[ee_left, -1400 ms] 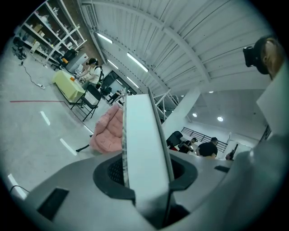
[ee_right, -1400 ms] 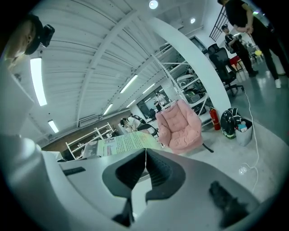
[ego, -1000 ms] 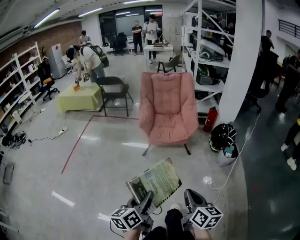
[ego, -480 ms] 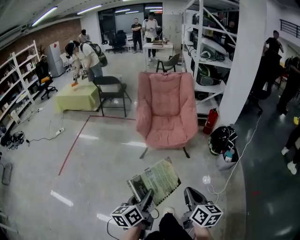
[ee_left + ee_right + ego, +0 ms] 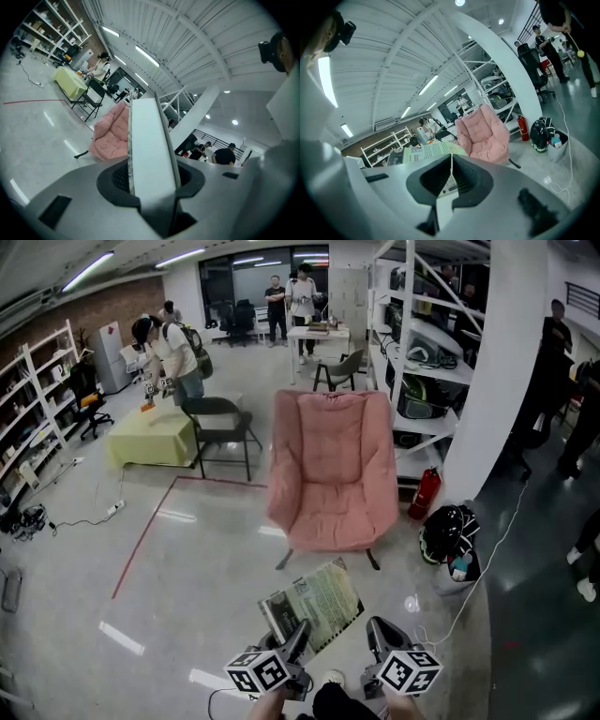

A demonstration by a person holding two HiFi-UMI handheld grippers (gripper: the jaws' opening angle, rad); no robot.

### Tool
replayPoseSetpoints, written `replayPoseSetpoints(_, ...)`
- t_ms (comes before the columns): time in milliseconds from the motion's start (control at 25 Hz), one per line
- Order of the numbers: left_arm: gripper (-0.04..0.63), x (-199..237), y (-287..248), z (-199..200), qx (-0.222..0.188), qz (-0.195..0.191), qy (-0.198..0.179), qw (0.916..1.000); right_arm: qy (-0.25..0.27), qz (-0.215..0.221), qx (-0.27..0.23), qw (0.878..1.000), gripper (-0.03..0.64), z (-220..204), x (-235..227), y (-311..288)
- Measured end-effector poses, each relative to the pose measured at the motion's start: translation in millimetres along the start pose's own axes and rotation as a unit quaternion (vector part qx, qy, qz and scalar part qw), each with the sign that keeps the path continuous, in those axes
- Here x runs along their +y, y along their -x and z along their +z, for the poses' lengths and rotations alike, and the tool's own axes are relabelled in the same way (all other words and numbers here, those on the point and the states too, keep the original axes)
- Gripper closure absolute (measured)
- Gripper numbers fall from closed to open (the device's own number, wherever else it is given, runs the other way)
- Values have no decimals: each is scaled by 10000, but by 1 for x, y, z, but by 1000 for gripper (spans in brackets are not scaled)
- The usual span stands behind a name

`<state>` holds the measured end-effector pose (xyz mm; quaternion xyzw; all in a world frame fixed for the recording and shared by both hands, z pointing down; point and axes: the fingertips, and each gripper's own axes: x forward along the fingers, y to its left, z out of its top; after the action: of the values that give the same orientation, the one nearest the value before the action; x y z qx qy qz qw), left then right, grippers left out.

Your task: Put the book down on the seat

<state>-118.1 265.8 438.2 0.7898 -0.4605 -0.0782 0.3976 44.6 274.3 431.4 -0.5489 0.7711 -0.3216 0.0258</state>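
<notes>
Seat: nearer than a second ago; approach under way. Book: clamped edge-on in left gripper, not yet set down. Right gripper: closed, empty.

book before armchair | folding chair left | extinguisher right

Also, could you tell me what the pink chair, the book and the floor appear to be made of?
Pink chair: soft padded fabric with a matte look, judging by its quilted, puffy cushions.
Book: paper with a printed cover; it looks thin and slightly bowed.
Floor: hard and polished, probably sealed concrete or epoxy, since it reflects the ceiling lights.
</notes>
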Motion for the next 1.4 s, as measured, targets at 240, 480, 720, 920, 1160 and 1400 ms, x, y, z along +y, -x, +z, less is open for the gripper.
replayPoseSetpoints(240, 423, 4, -39, 13, 62, 65, 79, 9999, -39, -10, 77, 10000, 603, 22, -17, -31)
replayPoseSetpoints(480, 423, 8, -72, 16, 72, 75, 84, 9999, -78, 70, 114, 9999, 603, 31, -35, -55)
replayPoseSetpoints(720, 423, 12, -91, 15, 14, 123, 112, 9999, -107, 163, 187, 9996, 603, 32, -48, -70)
replayPoseSetpoints(920, 423, 12, -95, 17, -55, 174, 129, 9998, -105, 240, 186, 9995, 603, 37, -54, -76)
replayPoseSetpoints(1160, 423, 9, -93, 25, -143, 226, 93, 9996, -123, 341, 253, 9990, 603, 37, -51, -80)
replayPoseSetpoints(1400, 423, 13, -110, 28, -146, 260, 129, 9995, -144, 360, 274, 9989, 603, 42, -60, -92)
